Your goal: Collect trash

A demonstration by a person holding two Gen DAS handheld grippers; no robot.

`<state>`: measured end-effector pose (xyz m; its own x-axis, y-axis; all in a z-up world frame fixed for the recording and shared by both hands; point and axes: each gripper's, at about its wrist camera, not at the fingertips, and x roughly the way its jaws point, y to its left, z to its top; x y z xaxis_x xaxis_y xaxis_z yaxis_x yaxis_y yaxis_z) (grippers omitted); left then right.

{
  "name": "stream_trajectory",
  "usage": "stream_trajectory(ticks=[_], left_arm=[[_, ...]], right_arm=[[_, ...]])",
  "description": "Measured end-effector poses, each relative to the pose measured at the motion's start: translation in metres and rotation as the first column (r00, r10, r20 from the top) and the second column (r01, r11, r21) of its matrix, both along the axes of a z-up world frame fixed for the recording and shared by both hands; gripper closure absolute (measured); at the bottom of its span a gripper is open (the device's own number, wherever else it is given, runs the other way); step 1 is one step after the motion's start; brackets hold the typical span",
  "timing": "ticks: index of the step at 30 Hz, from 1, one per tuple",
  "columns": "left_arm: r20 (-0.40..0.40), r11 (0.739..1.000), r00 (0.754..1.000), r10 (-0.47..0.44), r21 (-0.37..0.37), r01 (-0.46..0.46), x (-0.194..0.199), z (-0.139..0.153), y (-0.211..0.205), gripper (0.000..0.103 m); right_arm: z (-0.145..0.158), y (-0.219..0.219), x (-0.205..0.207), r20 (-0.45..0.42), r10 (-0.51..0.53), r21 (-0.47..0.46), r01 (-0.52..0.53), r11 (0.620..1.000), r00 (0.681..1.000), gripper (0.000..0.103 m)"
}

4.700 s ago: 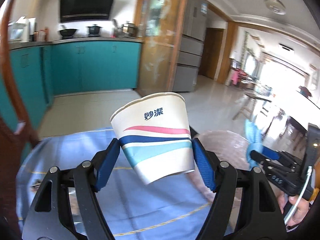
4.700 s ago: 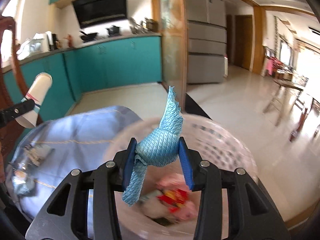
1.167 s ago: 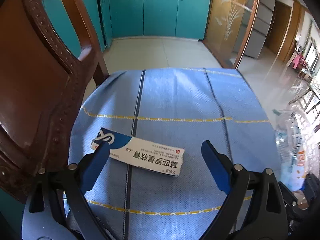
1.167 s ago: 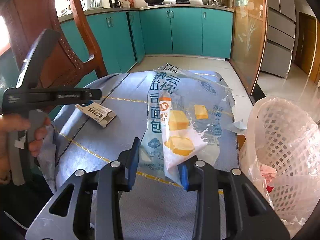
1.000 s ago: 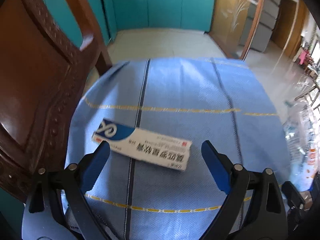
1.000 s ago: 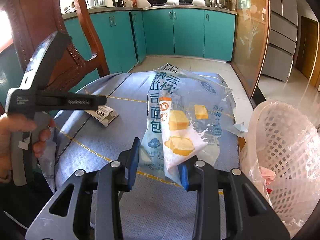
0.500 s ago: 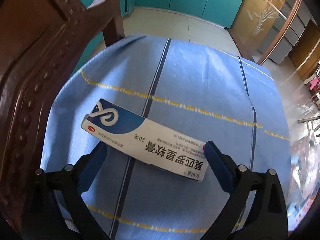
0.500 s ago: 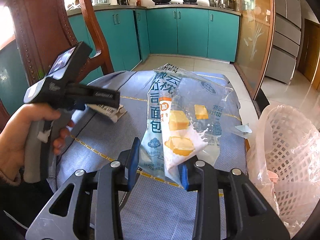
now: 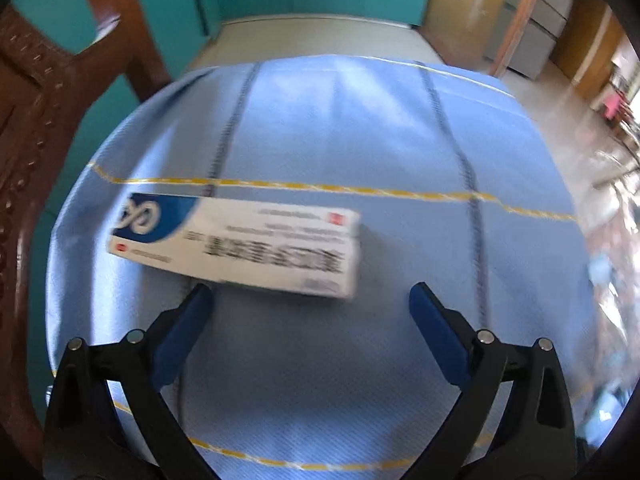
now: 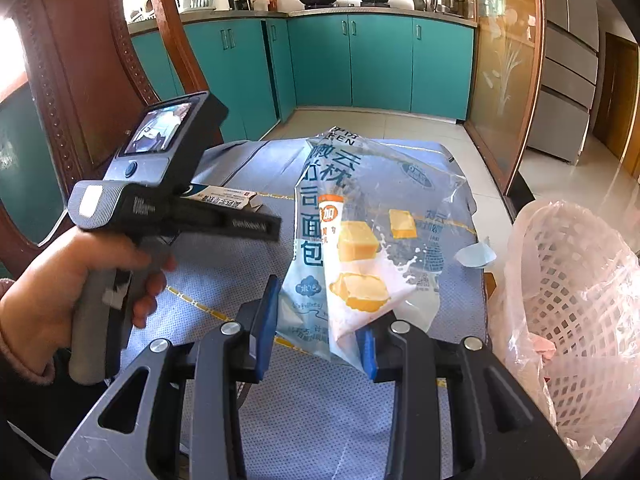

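A white and blue medicine box [image 9: 236, 246] lies flat on the blue tablecloth [image 9: 360, 140]. My left gripper [image 9: 308, 300] is open just short of it, the jaws wider than the box, which is blurred. The box also shows in the right wrist view [image 10: 224, 199], half hidden behind the left gripper's body [image 10: 160, 204]. My right gripper [image 10: 316, 340] is shut on the lower corner of a clear bread bag [image 10: 360, 232] and holds it up over the table. The pink mesh trash basket [image 10: 576, 300] lined with a plastic bag stands at the right.
A carved wooden chair [image 9: 44, 92] stands close at the table's left edge. A small pale paper scrap [image 10: 476, 256] lies near the table's right edge. Teal kitchen cabinets [image 10: 360, 60] and tiled floor lie beyond the table's far edge.
My left gripper has come down closer to the medicine box and tilted, its jaws still open. My right gripper holds the bread bag in the same place.
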<state>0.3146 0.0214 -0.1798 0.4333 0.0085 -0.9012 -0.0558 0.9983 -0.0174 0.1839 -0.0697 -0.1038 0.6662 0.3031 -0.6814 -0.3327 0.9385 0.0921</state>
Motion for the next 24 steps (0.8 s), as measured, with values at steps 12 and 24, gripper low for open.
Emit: stream_trajectory(ticks=[12, 24], left_arm=[[0.189, 0.991, 0.978, -0.091, 0.111, 0.070, 0.005, 0.045, -0.011, 0.005], [0.079, 0.987, 0.991, -0.110, 0.129, 0.099, 0.053, 0.018, 0.021, 0.004]], right_arm=[[-0.003, -0.001, -0.002, 0.002, -0.007, 0.002, 0.007, 1.000, 1.000, 0.067], [-0.007, 0.000, 0.003, -0.024, -0.003, 0.002, 0.003, 1.000, 1.000, 0.067]])
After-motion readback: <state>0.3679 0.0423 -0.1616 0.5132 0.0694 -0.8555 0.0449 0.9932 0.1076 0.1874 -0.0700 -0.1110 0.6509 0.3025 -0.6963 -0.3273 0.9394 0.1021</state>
